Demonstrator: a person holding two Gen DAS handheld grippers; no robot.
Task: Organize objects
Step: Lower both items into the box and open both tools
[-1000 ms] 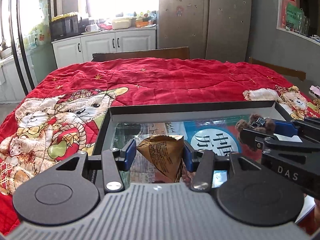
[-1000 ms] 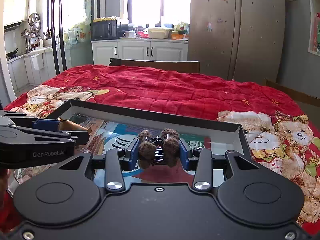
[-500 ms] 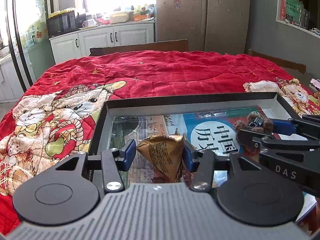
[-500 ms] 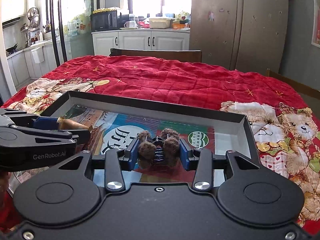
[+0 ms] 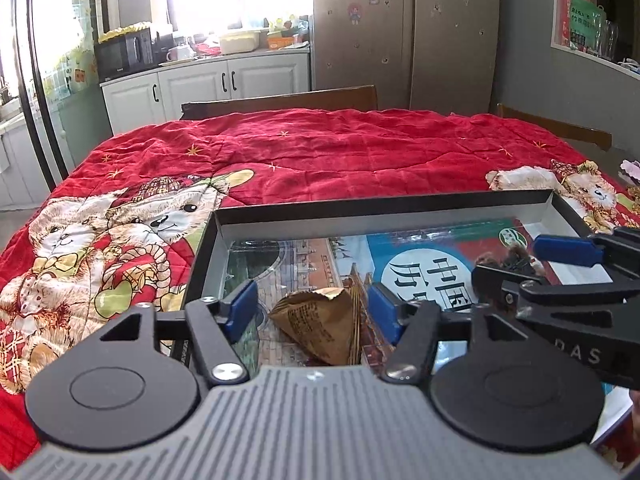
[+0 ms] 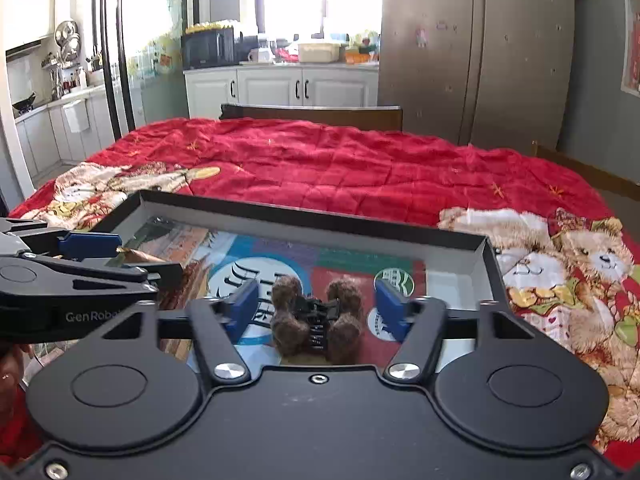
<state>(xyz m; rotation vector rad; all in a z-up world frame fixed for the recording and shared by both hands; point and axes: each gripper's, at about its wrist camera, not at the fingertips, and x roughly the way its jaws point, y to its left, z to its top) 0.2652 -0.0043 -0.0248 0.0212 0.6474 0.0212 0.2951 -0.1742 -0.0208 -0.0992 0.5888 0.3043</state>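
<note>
A brown paper-wrapped pyramid packet [image 5: 320, 330] lies on the printed floor of a shallow black-rimmed box [image 5: 380, 205]. My left gripper [image 5: 314, 310] is open around it, pads apart from its sides. A brown fuzzy hair claw clip [image 6: 318, 322] lies in the same box [image 6: 312, 216]. My right gripper [image 6: 318, 306] is open around the clip, pads clear of it. In the left wrist view the right gripper [image 5: 560, 268] is at the right with the clip [image 5: 512, 258] partly hidden behind it. In the right wrist view the left gripper [image 6: 88, 260] is at the left.
The box sits on a red quilt with teddy bear prints [image 5: 320, 152] that covers the table. Wooden chair backs [image 5: 280, 100] stand at the far edge. Kitchen cabinets [image 6: 300, 88] and a fridge [image 6: 480, 48] stand beyond.
Both grippers have opened. The packet and the hair clip have dropped from between the pads onto the box floor. Both grippers sit lower over the box.
</note>
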